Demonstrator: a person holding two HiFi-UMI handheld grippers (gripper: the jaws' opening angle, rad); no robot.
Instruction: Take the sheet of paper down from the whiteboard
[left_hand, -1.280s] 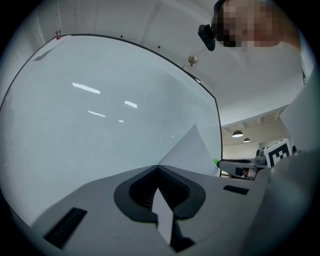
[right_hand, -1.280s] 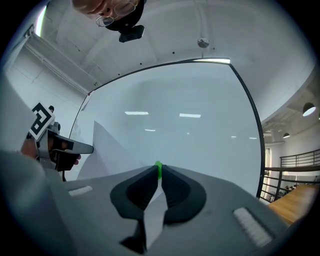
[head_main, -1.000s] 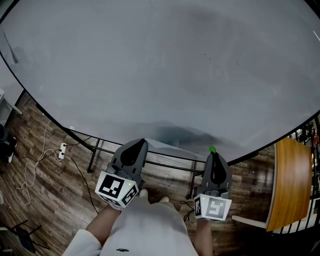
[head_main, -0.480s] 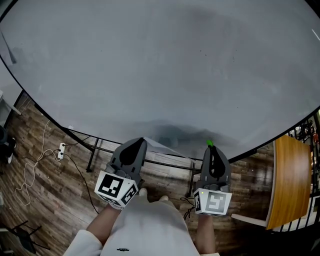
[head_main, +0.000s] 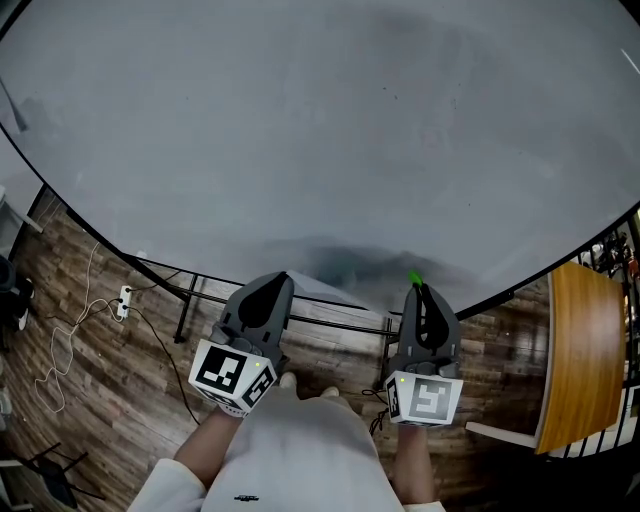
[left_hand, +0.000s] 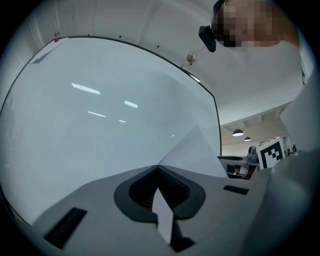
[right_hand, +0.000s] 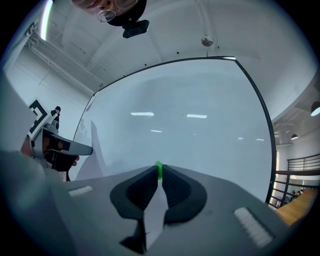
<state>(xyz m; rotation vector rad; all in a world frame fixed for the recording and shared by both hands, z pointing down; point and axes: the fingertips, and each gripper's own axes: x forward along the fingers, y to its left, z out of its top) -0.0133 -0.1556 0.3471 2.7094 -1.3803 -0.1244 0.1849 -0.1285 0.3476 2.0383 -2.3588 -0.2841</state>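
Grey plastic jaws of the left gripper (left_hand: 158, 168) were pressed fully together on the sheet of paper (left_hand: 198, 151). The sheet rose as a pale triangle to the right of the tips in the left gripper view. The right gripper (right_hand: 158, 177) stood narrow, clamped on a small green piece (right_hand: 159, 170) at its tips. It looked like a magnet or clip; could not tell which. A white strip also ran down between its pads, possibly a paper edge, not certain.

Against the frames from a second before, almost nothing had changed. Both grippers kept their spots at bottom centre of the head view, with the jaw widths the same. The right one, with its green piece, sat only a touch higher and further left. Judged from that, the removal looked done or close to it. The sheet hung low between the two grippers, at the lower edge of the whiteboard (head_main: 320, 130), and the hands seemed to be pausing rather than pulling.

Hard to make out: in the head view the sheet was only a faint pale patch between the grippers, its edges lost against the grey board. Could not tell whether any corner still touched the board. The board's top and sides were cut off by the frame. Its stand (head_main: 190, 300) was mostly hidden behind the grippers. Wooden floor (head_main: 100, 400) showed at lower left, and a wooden tabletop (head_main: 585, 360) was cut off at the right edge.
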